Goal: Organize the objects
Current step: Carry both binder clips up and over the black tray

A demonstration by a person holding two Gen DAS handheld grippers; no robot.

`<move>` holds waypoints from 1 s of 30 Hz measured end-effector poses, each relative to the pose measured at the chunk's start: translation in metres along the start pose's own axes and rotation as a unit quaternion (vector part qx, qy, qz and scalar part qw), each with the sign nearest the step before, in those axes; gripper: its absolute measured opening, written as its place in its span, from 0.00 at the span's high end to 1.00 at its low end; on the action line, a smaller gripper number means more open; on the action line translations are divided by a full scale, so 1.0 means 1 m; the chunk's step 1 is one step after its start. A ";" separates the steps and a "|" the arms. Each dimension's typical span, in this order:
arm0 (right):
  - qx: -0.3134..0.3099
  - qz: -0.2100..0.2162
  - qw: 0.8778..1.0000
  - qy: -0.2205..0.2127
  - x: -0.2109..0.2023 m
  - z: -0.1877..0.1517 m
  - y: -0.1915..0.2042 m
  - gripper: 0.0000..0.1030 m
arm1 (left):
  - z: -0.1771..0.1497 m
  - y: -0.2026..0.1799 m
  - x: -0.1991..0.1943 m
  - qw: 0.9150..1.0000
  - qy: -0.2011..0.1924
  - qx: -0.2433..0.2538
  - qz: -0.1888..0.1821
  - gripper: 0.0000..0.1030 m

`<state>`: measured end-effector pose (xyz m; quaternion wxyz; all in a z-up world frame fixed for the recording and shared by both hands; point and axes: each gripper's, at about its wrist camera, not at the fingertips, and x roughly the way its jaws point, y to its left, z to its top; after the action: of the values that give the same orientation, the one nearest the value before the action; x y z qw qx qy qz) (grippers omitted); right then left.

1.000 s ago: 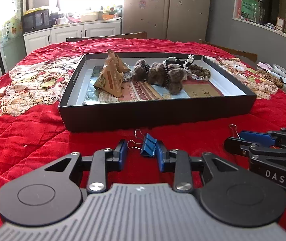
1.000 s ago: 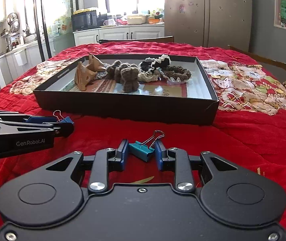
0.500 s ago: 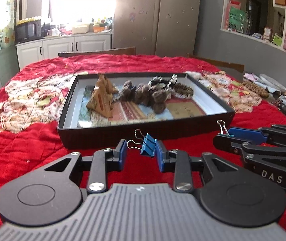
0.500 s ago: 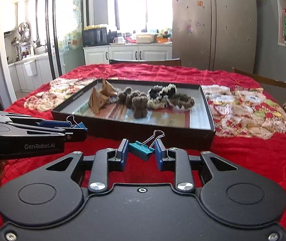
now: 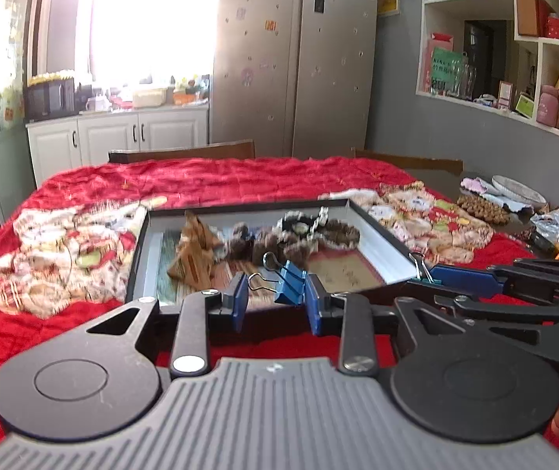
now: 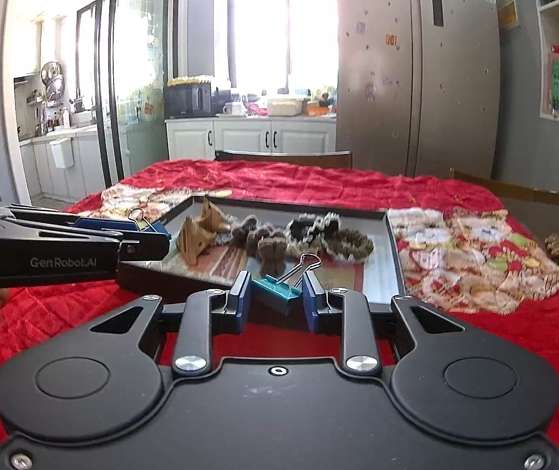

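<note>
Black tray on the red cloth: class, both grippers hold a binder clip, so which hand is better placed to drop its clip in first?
Neither clearly. The left gripper holds the blue binder clip and the right gripper the teal binder clip, both just short of the black tray's near wall.

Each wrist camera looks forward and slightly down along its own fingers over the red-covered table [image 5: 208, 180], both near the black tray [image 5: 381, 250] [image 6: 395, 258], sharing it, the refrigerator [image 6: 416, 78] and each other's gripper.
</note>
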<state>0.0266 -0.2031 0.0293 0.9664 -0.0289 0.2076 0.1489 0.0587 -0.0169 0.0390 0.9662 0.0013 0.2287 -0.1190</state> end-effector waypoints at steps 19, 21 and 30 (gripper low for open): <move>-0.012 -0.018 0.999 -0.040 0.016 0.038 -0.004 0.74 | 0.036 0.004 0.009 0.999 -0.034 0.002 0.015 0.66; -0.012 -0.021 0.999 -0.037 0.025 0.041 -0.005 0.74 | 0.038 0.008 0.017 0.999 -0.032 -0.002 0.026 0.66; -0.012 -0.028 1.000 -0.003 0.078 0.040 -0.009 0.74 | 0.039 0.024 0.060 0.999 -0.001 -0.015 0.050 0.66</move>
<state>0.1128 -0.1855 0.0343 0.9704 -0.0461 0.2017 0.1249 0.1334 -0.0098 0.0464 0.9710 -0.0022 0.2295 -0.0673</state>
